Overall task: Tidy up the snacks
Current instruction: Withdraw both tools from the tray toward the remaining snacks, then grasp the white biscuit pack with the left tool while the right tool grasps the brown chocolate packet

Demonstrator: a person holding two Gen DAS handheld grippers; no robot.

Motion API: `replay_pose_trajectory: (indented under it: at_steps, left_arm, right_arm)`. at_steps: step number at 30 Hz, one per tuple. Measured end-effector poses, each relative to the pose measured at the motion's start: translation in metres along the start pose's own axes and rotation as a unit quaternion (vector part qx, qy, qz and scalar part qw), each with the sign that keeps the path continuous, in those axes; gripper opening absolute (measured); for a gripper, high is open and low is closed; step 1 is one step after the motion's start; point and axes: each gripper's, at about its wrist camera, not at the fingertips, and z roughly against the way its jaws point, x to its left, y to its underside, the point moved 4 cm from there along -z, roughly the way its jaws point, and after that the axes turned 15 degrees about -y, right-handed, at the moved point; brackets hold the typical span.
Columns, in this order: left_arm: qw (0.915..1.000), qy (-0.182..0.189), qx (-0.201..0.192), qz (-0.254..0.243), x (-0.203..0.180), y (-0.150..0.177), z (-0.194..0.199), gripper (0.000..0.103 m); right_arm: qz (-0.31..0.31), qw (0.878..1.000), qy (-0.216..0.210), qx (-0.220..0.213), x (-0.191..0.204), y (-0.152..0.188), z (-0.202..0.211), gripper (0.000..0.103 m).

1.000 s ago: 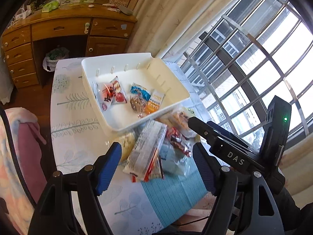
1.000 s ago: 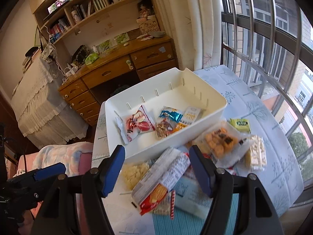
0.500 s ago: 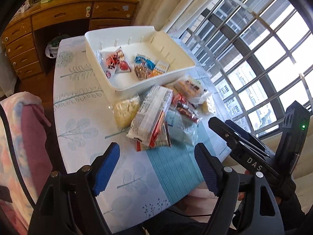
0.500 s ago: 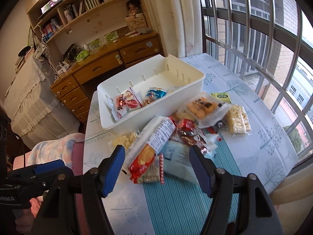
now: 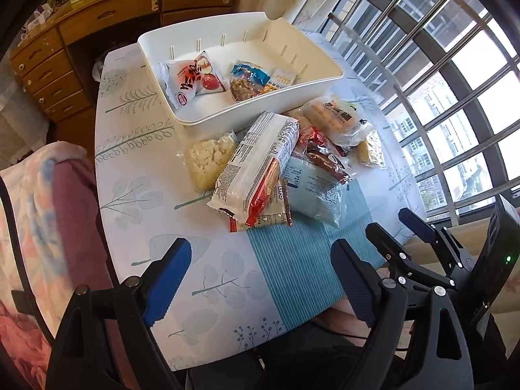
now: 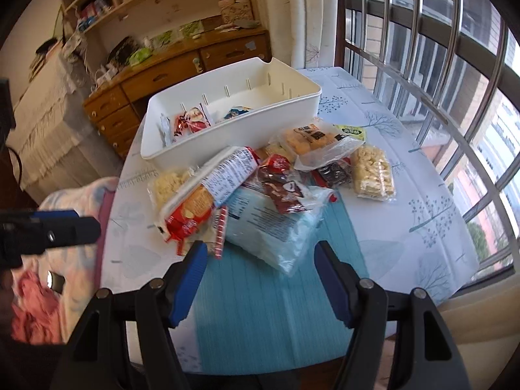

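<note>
A white bin point(image 5: 260, 104) point(image 6: 227, 136) stands at the far end of the table and holds a red apple-print pack point(image 5: 195, 78) and two small packs. In front of it lies a pile of snacks: a long cracker pack point(image 5: 256, 165) point(image 6: 208, 191), a pale blue bag point(image 5: 312, 191) point(image 6: 269, 230), a dark red pack point(image 6: 282, 185), puffed-rice packs point(image 5: 208, 159) point(image 6: 373, 172) and an orange biscuit bag point(image 6: 312, 139). My left gripper point(image 5: 260, 276) is open and empty above the near table edge. My right gripper point(image 6: 260, 276) is open and empty, just short of the blue bag.
The table wears a leaf-print cloth with a teal striped mat point(image 5: 302, 260). A pink-cushioned chair point(image 5: 48, 195) stands at its left. A wooden desk with drawers point(image 6: 169, 78) is behind, and a barred window point(image 6: 438, 65) runs along the right.
Both grippers have pulled back from the snack pile toward the near table edge, so the bin and snacks look farther away. Both stay open and empty.
</note>
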Motion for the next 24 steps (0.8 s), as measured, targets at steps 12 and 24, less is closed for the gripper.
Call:
replay_pose_trajectory:
  at_steps: [12,24]
  left_arm:
    - [0.9962,-0.072,0.045,-0.019,-0.033,-0.023,-0.03,0.087]
    - [0.9891,-0.127,0.072,-0.02,-0.049,-0.054,-0.077,0.087]
  right_arm:
    - [0.047,0.997,-0.058,-0.001,-0.038,-0.022,-0.017,0.069]
    - [0.096,0.987,-0.128,0.034,-0.052,-0.04,-0.057,0.069]
